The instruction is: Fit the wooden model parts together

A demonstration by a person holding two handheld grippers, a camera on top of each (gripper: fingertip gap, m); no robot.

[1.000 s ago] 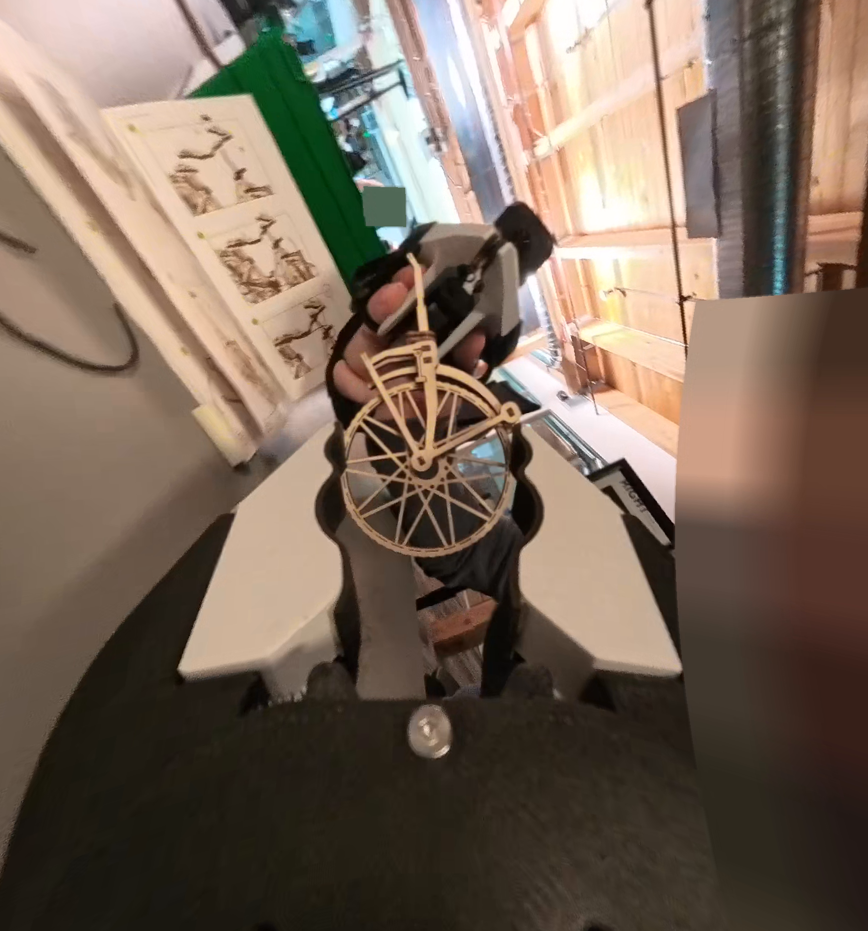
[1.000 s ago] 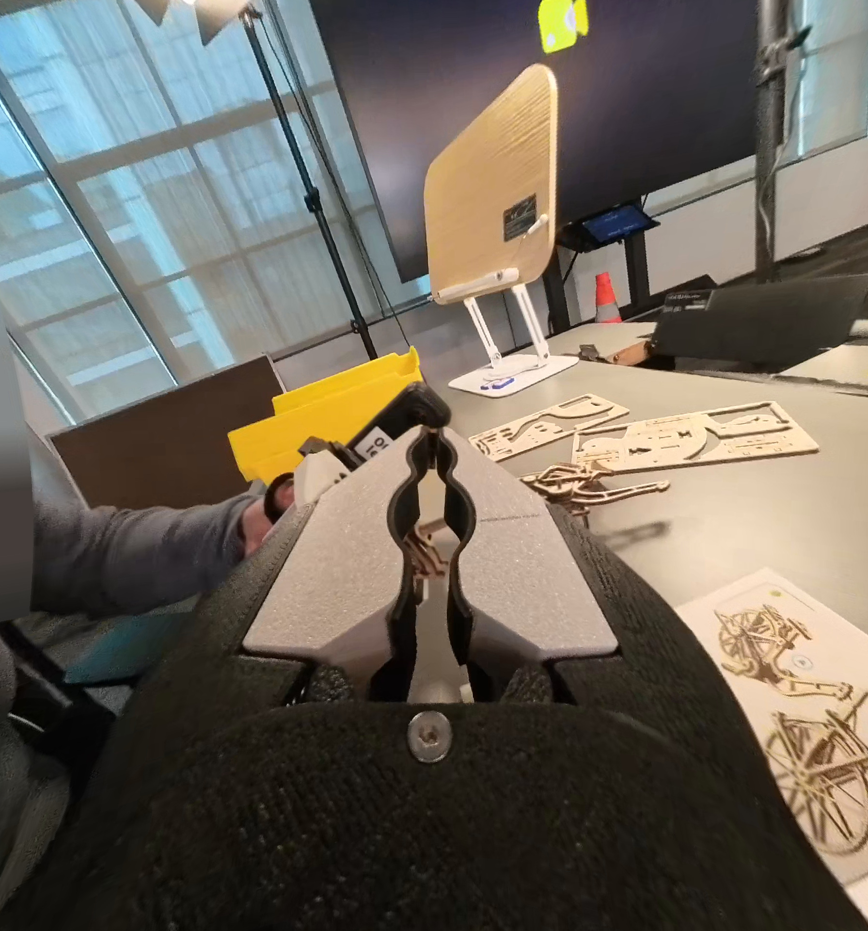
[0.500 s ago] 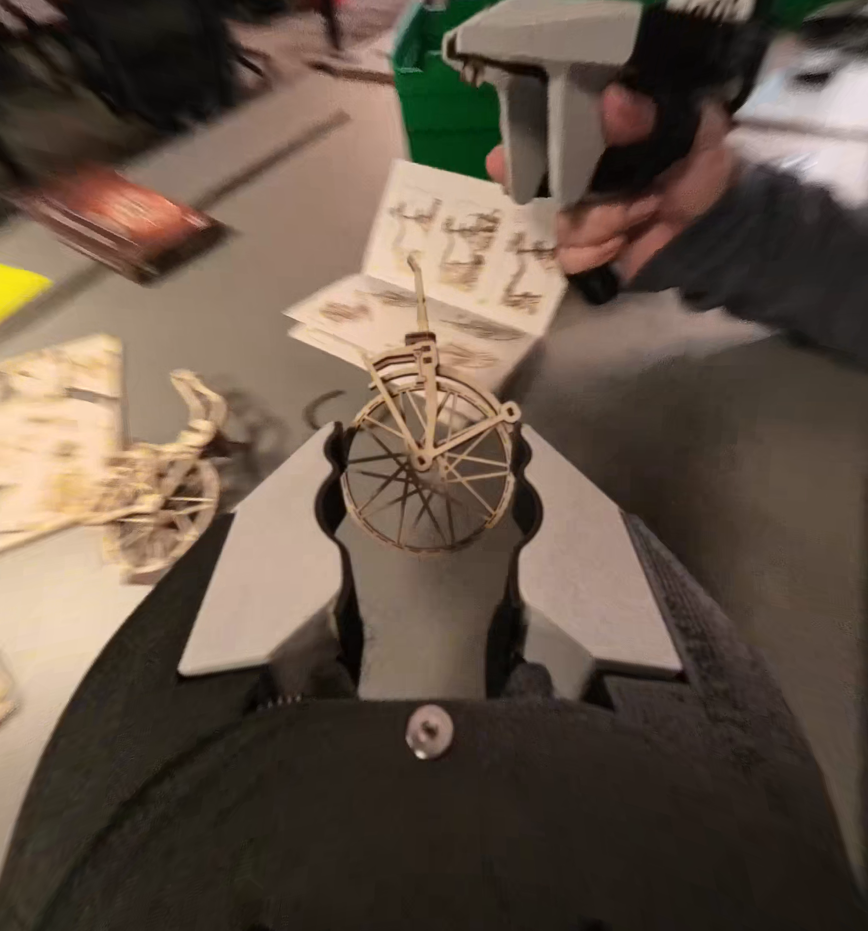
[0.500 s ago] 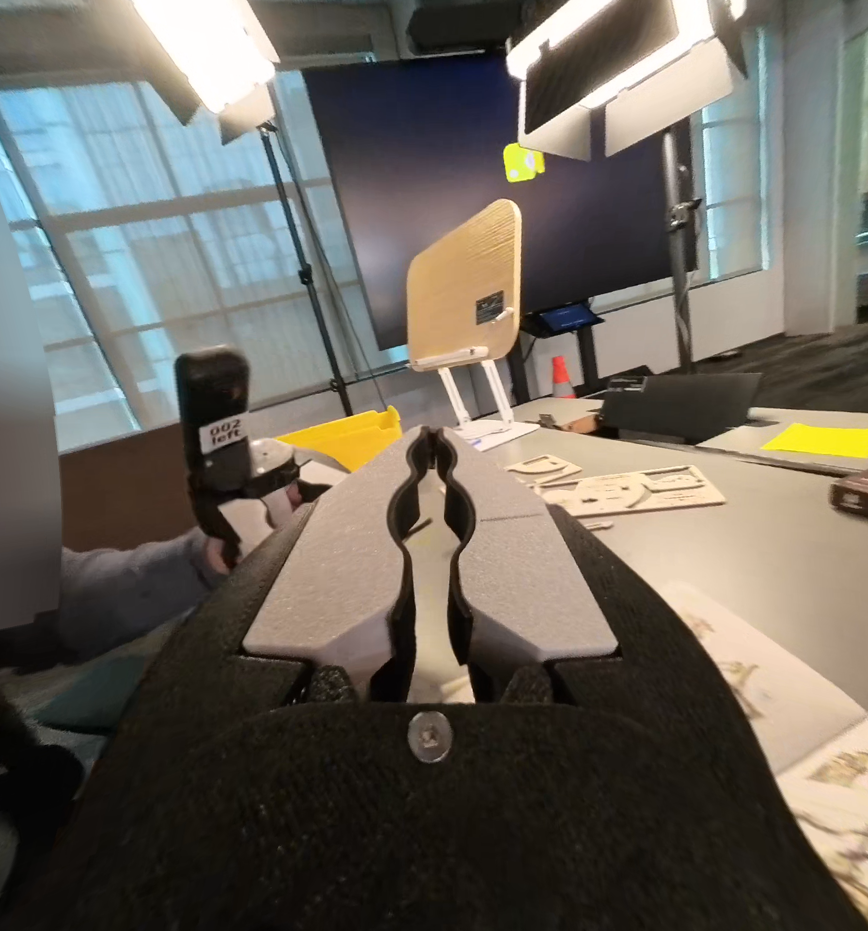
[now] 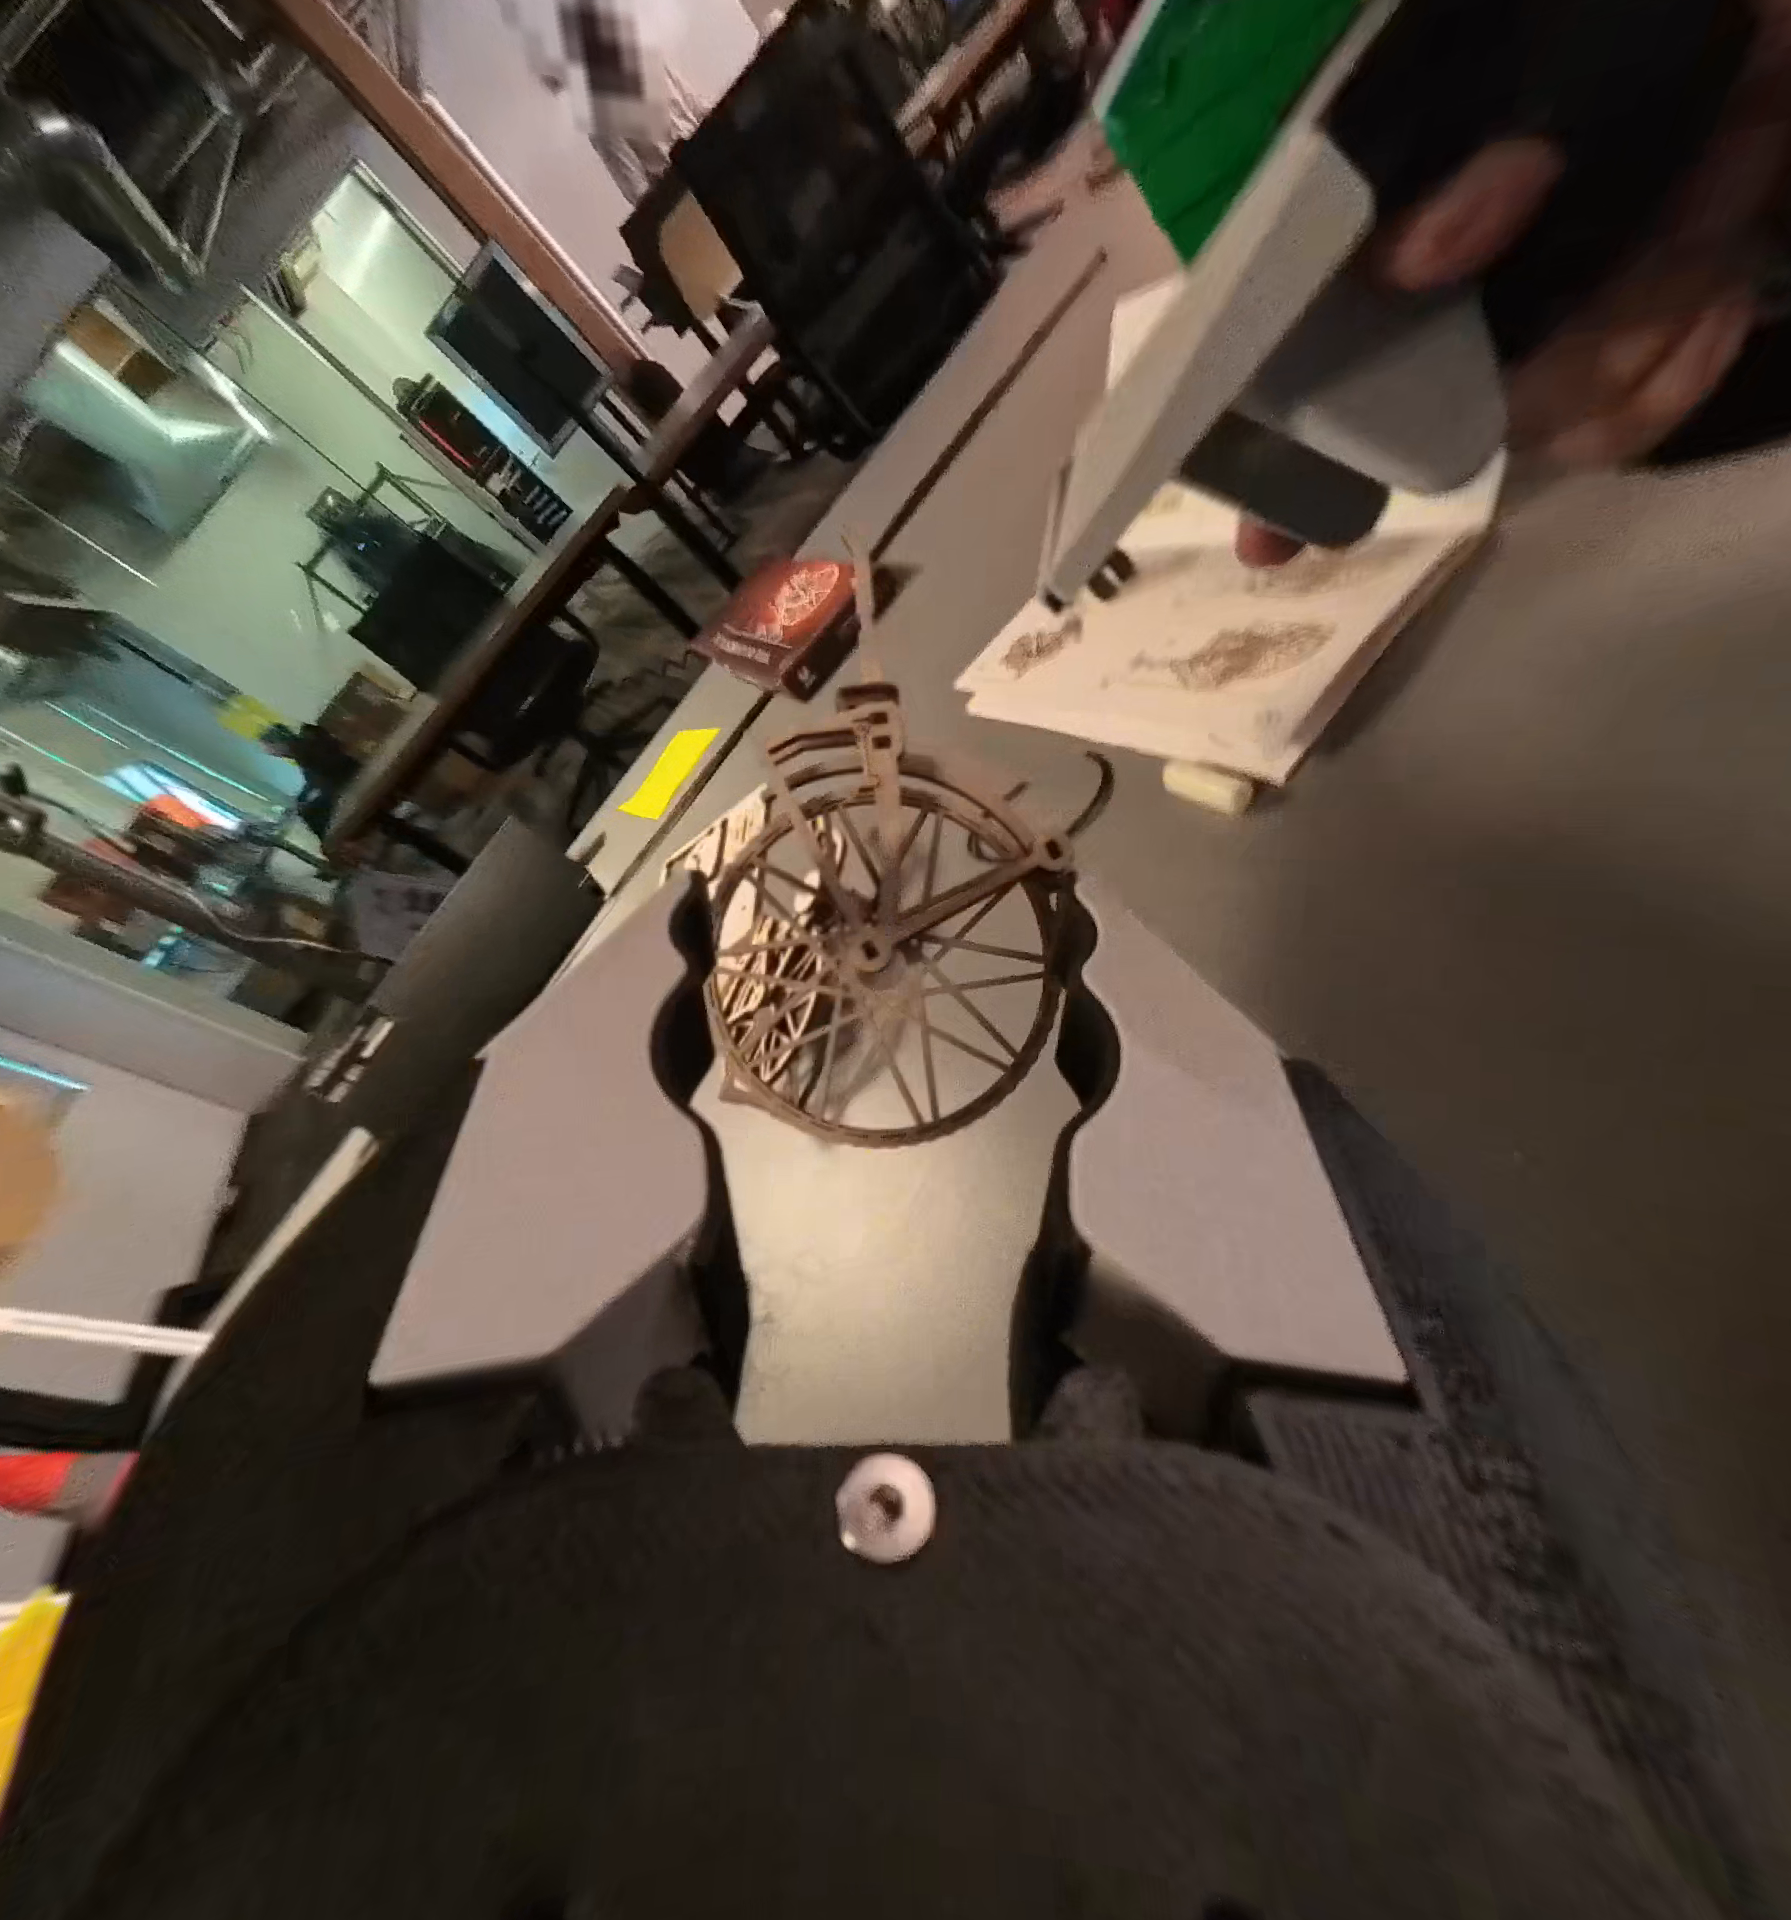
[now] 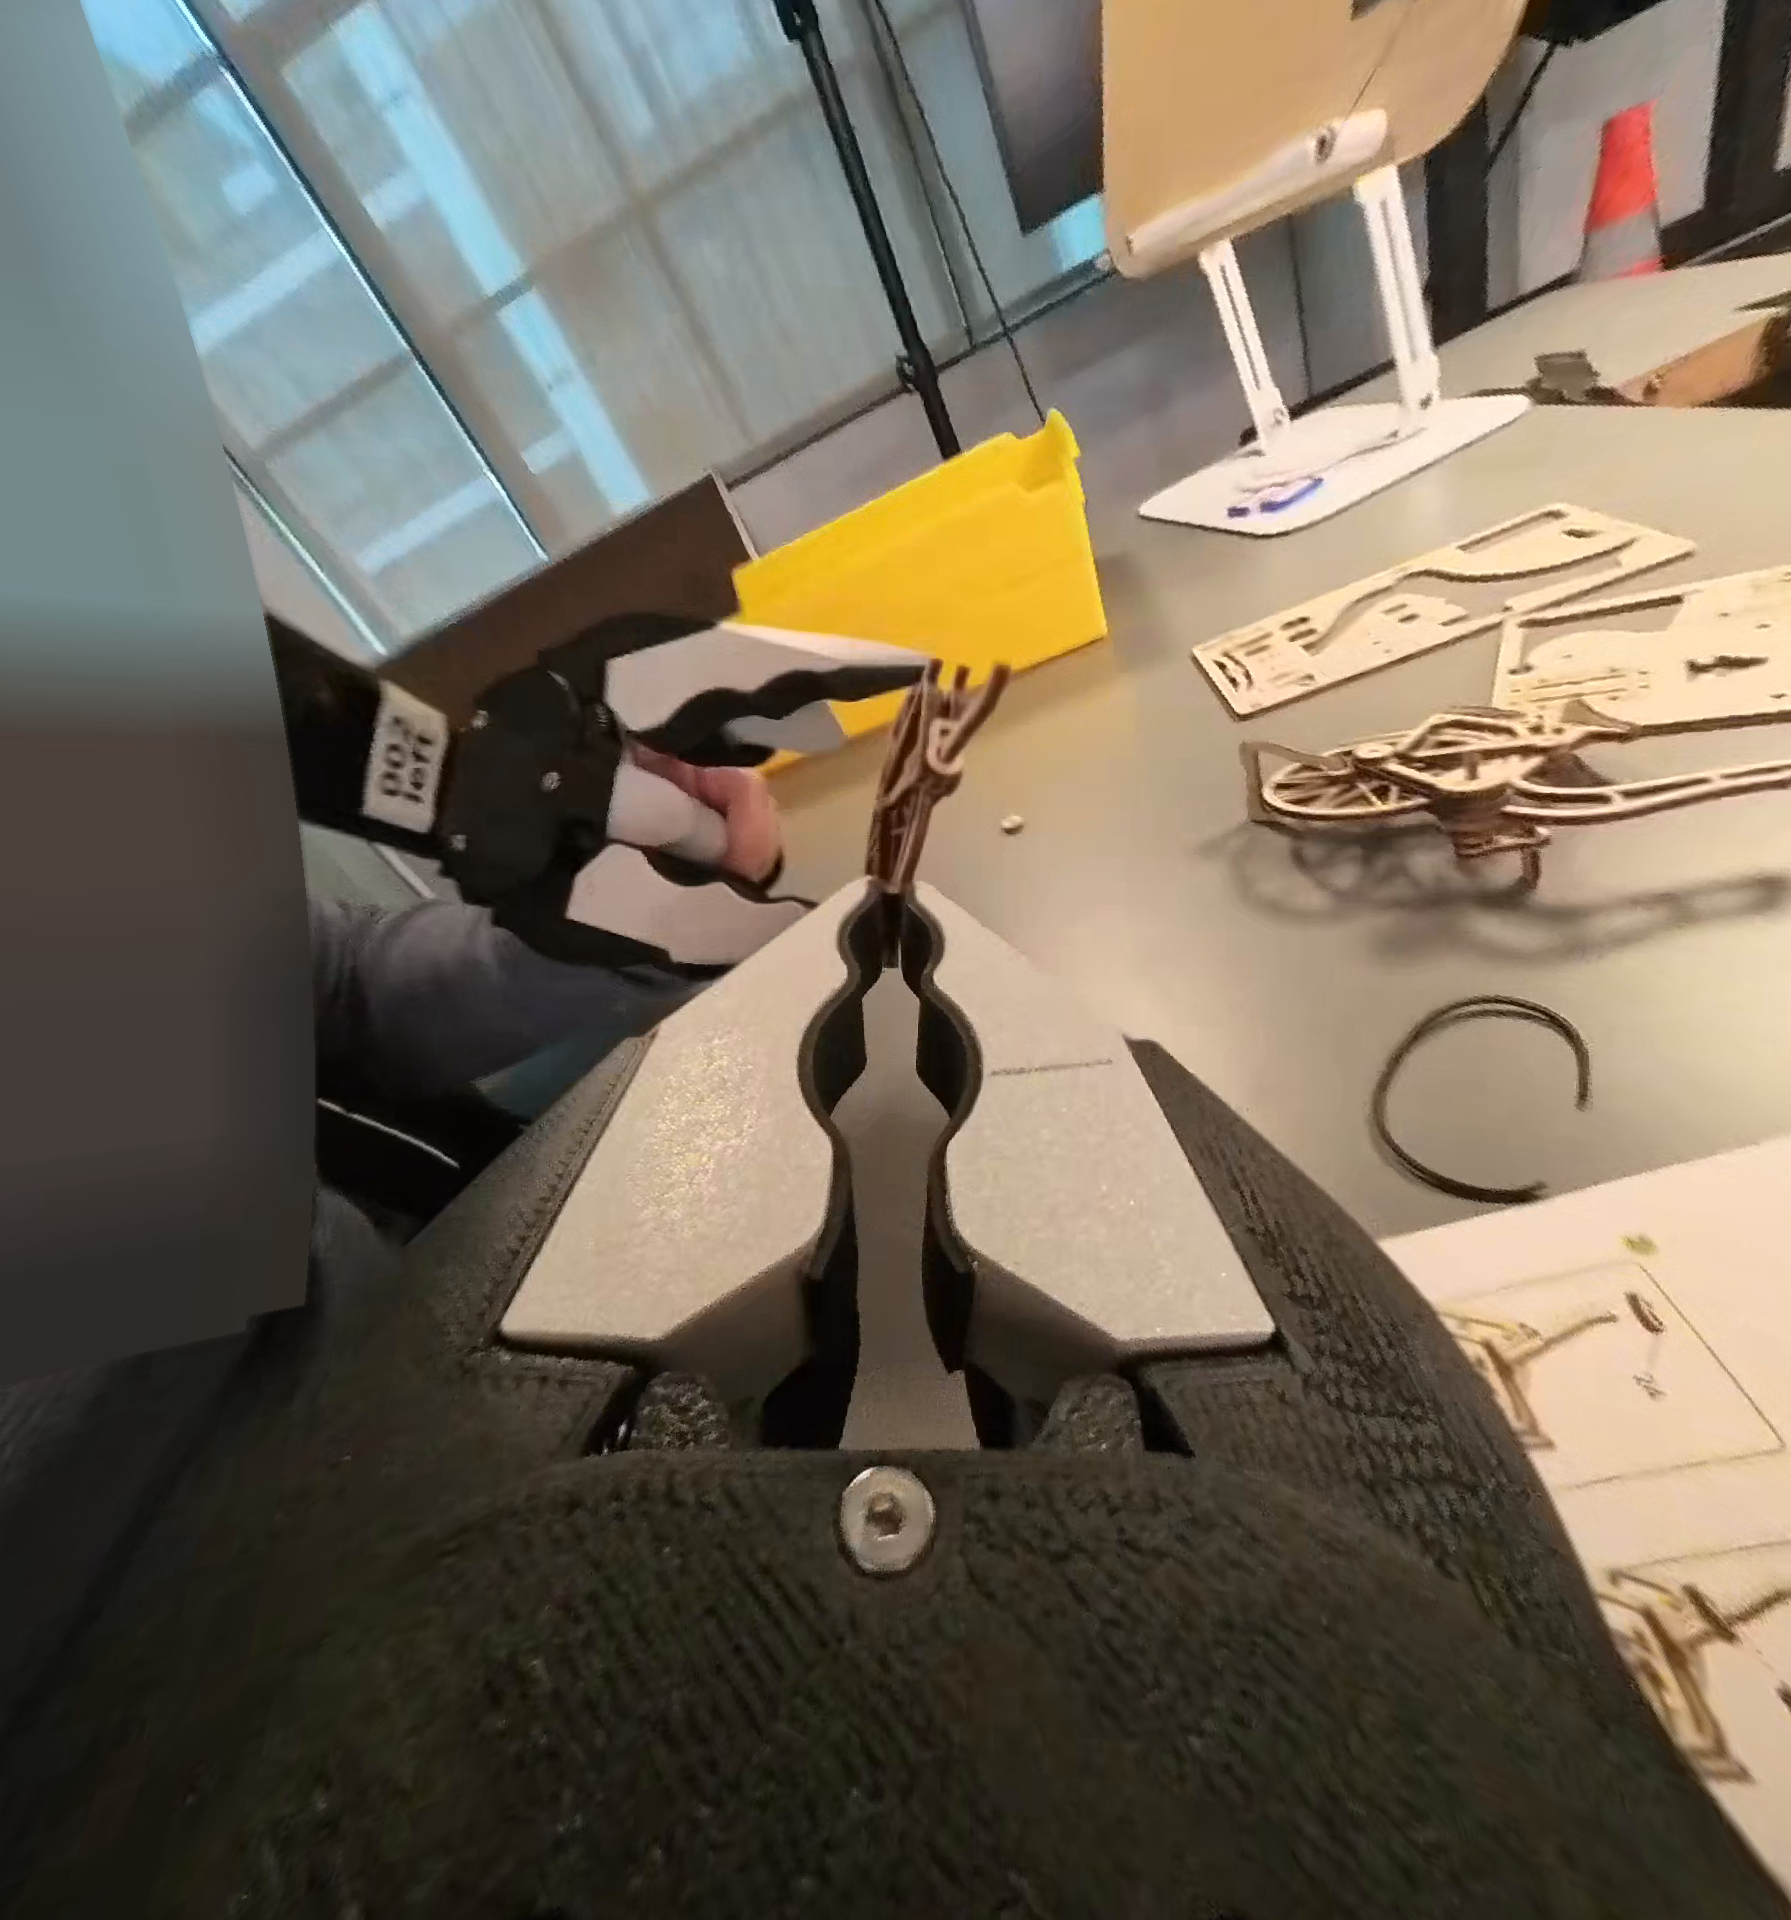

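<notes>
My left gripper (image 5: 886,904) is shut on a wooden spoked wheel with a fork and mudguard (image 5: 886,956), gripping the rim on both sides above the grey table (image 5: 1545,831). In the right wrist view the left gripper (image 6: 917,670) comes in from the left and holds the wheel (image 6: 922,779) edge-on. My right gripper (image 6: 886,909) is shut, and the wheel's lower end stands right at its tips; I cannot tell if they touch. The right gripper shows blurred at the upper right of the left wrist view (image 5: 1078,571). A part-built wooden bicycle frame (image 6: 1493,790) lies on the table.
Two cut-out wooden sheets (image 6: 1442,613) lie behind the frame. A black rubber ring (image 6: 1473,1101) lies near an open instruction booklet (image 6: 1649,1403). A yellow bin (image 6: 932,582) and a book stand (image 6: 1286,312) stand at the back. A brown box (image 5: 787,623) lies farther off. Across from one pair of fingers to the other is roughly 6 centimetres.
Both grippers swung round and tipped down towards the table. The left gripper kept its hold on the wheel. The wheel now stands right in front of the right gripper's tips.
</notes>
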